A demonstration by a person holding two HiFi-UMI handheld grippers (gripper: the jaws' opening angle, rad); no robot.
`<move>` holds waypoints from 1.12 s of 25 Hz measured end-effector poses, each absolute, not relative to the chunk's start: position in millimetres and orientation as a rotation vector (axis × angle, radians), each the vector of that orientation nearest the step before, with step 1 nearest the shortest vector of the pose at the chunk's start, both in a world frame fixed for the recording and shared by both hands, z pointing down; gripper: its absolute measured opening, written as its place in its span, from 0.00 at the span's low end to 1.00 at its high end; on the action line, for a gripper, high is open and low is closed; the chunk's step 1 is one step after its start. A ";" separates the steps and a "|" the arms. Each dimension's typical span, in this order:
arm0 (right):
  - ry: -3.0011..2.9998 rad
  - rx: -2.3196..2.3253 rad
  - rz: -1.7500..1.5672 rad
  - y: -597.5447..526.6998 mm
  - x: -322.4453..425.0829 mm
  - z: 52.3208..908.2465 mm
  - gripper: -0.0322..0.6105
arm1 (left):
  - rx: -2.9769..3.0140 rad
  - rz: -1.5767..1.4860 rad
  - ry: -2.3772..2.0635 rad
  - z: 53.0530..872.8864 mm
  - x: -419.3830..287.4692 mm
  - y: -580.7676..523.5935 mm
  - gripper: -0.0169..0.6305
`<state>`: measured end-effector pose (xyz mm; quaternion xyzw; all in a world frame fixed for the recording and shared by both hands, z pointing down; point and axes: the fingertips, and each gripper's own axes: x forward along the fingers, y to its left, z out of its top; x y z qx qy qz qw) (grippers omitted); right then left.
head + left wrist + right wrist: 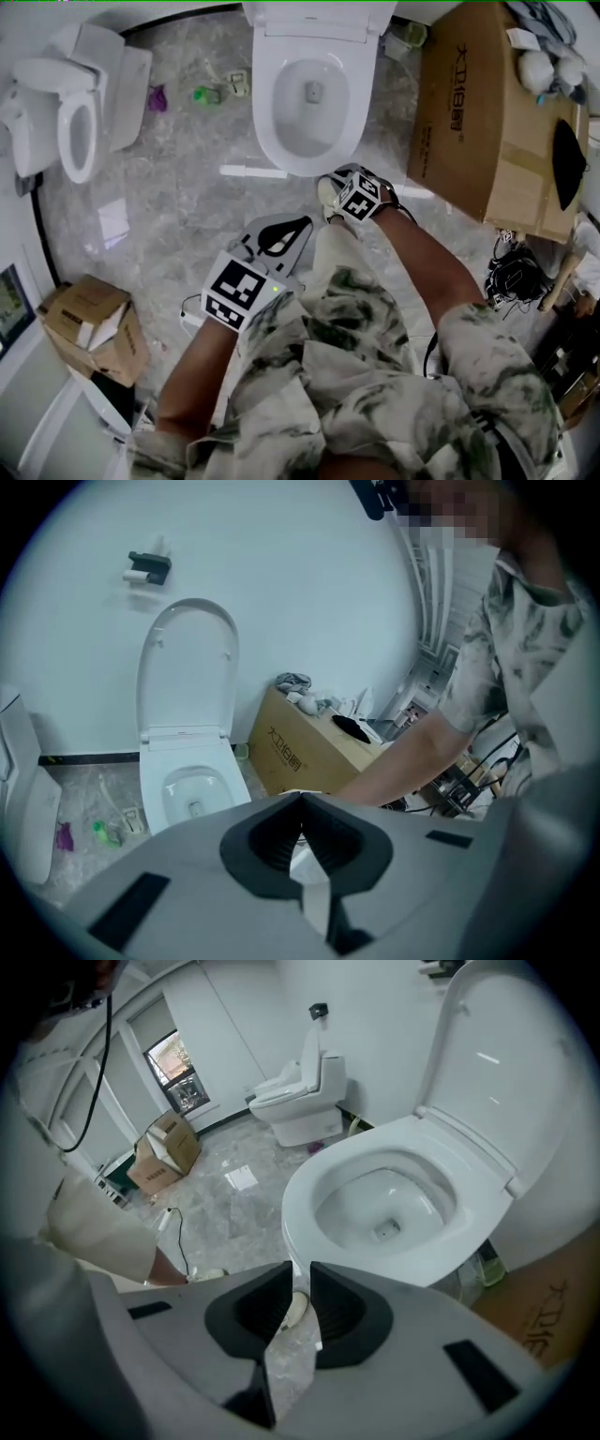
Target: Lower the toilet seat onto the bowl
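Note:
A white toilet stands against the far wall with its bowl rim (267,127) (305,1194) (155,794) bare and the bowl uncovered. Its seat and lid (187,667) (506,1063) stand upright together against the wall; I cannot tell one from the other. My right gripper (339,180) (300,1277) hovers just in front of the bowl's near edge, jaws a narrow gap apart with nothing between them. My left gripper (300,223) (302,801) hangs lower and further back over the floor, its jaw tips touching, empty.
A big cardboard box (478,112) (309,747) sits right of the toilet. A second toilet (80,131) (300,1101) stands at the left wall. A smaller open box (94,328), a white stick (253,172) and small green and purple items (206,94) lie on the marble floor.

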<state>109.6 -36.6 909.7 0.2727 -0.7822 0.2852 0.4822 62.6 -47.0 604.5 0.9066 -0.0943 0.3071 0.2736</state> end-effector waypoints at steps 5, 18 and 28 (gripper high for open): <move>-1.926 0.927 0.733 -7.1 116.0 835.8 0.17 | 2.554 0.812 -0.125 568.2 44.1 -1.5 0.06; -2.068 1.468 0.700 143.7 -29.1 587.8 0.13 | 2.668 0.716 -0.095 484.3 -149.5 118.1 0.06; -2.145 1.637 0.535 223.5 -80.2 455.0 0.12 | 2.736 0.644 -0.150 433.0 -213.6 166.8 0.06</move>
